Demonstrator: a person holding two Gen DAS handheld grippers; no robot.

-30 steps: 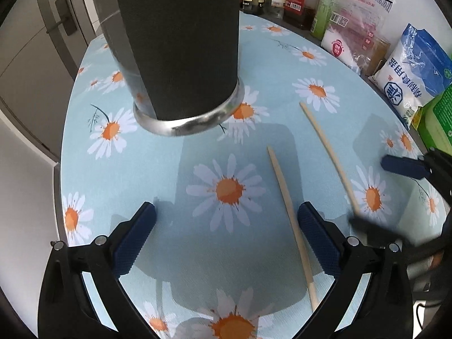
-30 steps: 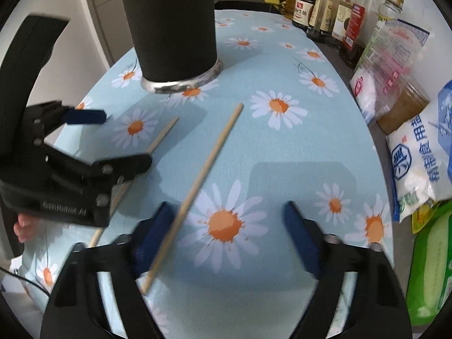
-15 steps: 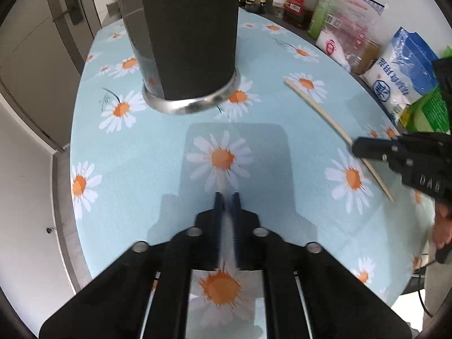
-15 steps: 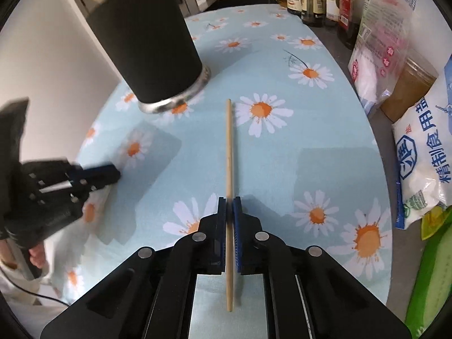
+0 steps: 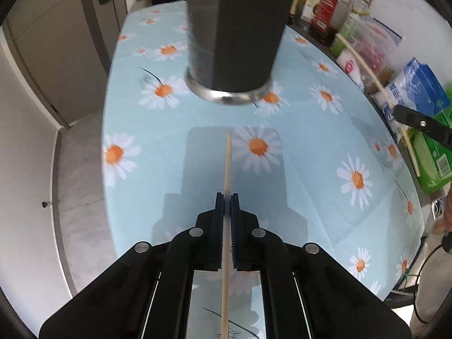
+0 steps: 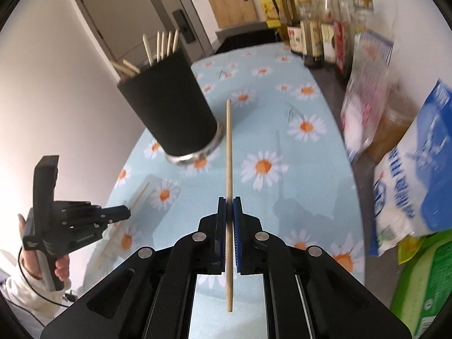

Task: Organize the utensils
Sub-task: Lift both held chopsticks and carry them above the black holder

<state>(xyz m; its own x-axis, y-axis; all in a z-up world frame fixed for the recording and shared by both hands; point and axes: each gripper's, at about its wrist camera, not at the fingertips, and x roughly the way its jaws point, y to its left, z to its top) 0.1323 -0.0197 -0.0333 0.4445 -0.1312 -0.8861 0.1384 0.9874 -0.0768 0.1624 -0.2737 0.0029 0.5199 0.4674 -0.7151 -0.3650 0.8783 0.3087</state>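
I have one chopstick in each gripper. My left gripper [image 5: 226,197] is pinched tight on a chopstick [image 5: 227,163] that points straight ahead at the black holder [image 5: 234,28], which stands just beyond its tip. My right gripper [image 6: 229,202] is squeezed on the other chopstick [image 6: 228,152], lifted off the flowery surface [image 6: 282,141]. From here the holder [image 6: 169,113] sits ahead and to the left, with more sticks poking out of its top. I think each stick must tip upright over that opening, and my left gripper looks nearer.
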